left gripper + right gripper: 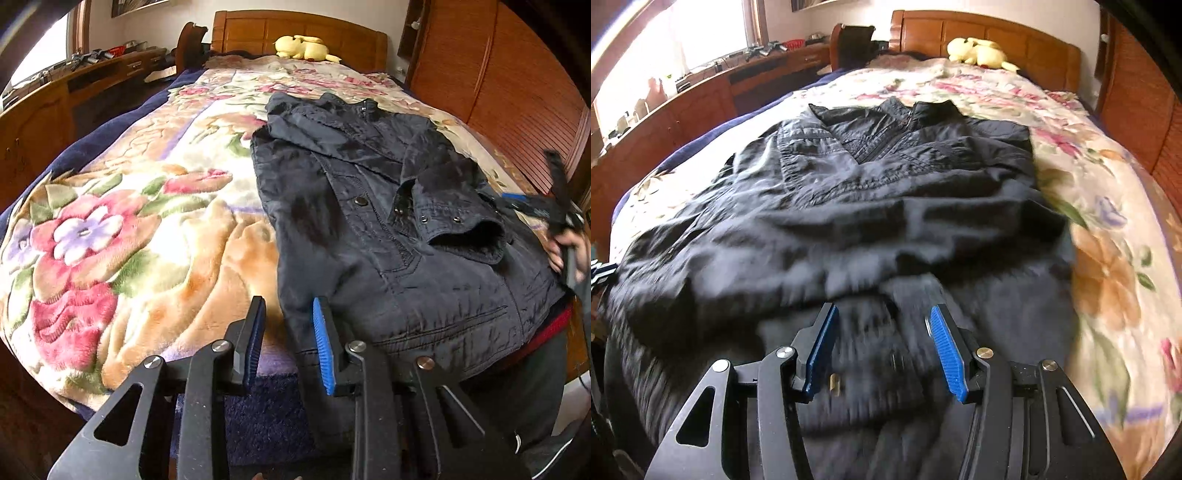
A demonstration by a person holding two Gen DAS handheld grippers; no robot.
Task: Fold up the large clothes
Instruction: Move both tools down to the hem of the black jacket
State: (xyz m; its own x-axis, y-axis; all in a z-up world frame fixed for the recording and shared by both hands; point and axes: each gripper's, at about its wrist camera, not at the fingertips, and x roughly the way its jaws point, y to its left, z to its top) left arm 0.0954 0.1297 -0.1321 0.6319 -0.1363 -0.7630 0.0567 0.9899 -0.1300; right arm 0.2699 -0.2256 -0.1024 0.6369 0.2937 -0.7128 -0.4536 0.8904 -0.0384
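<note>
A large black jacket (pixel 376 229) lies on the floral blanket (pixel 129 229) of a bed, collar toward the headboard, with one sleeve folded across its front, cuff (pixel 465 229) up. My left gripper (pixel 288 306) is open and empty at the jacket's lower left hem, one finger over the blanket. The right gripper (pixel 561 206) shows blurred at the jacket's right edge. In the right wrist view the jacket (pixel 849 192) fills the middle, and my right gripper (pixel 882 314) is open and empty just above its lower part, which is blurred.
A yellow plush toy (pixel 304 48) lies by the wooden headboard (pixel 295 31). A wooden dresser (pixel 55 107) with clutter runs along the left wall. A wooden wardrobe (pixel 498 74) stands at the right. The bed's foot edge is near me.
</note>
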